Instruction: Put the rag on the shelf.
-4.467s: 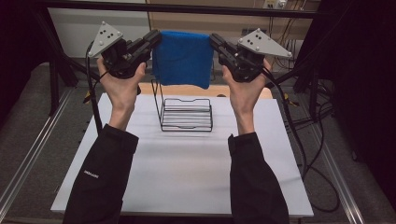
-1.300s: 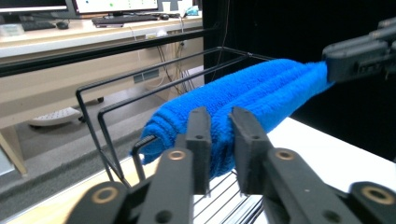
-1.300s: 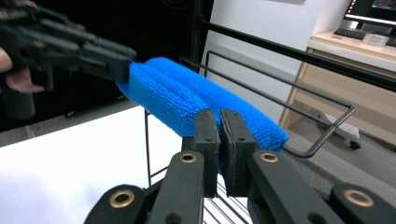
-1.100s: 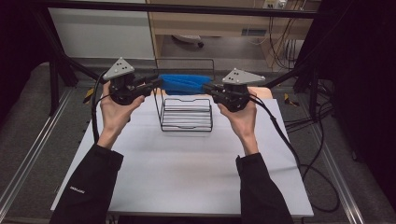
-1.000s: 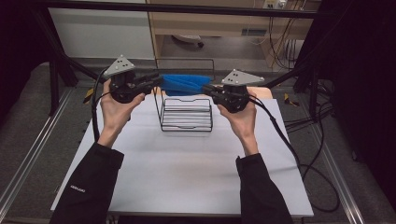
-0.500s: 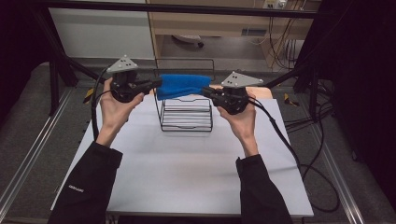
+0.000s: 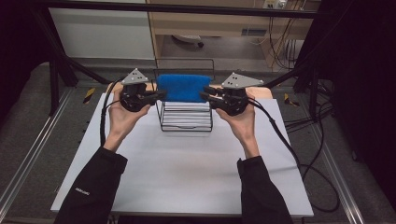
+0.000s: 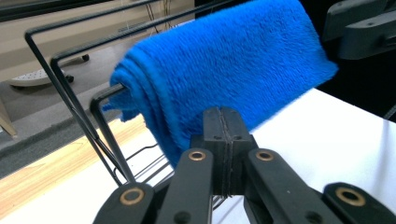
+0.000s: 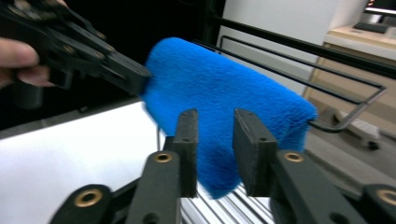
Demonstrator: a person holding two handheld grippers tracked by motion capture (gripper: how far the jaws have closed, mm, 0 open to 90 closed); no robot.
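A folded blue towel [image 7: 182, 87] [image 8: 224, 70] [image 9: 224, 93] lies draped over the top bars of a black wire rack [image 7: 187, 122] [image 8: 60, 93] [image 9: 345, 79] at the back of the white table [image 7: 187, 172]. My left gripper [image 7: 161, 95] [image 8: 223, 116] is shut at the towel's left edge, with no cloth showing between its jaws. My right gripper [image 7: 203, 95] [image 9: 215, 116] is at the towel's right edge. Its jaws have just been opening and now stand apart around the hanging corner without pressing it.
A wooden strip [image 7: 266, 92] runs behind the table, with a shelf unit [image 7: 210, 23] beyond. Black frame posts [image 7: 56, 60] stand at the back left and right. Cables [image 7: 289, 144] trail from the right gripper over the table's right edge.
The towel, earlier held up spread between both grippers, now rests over the rack's top bars. The left hand has sunk a little. The right jaws have parted off the cloth.
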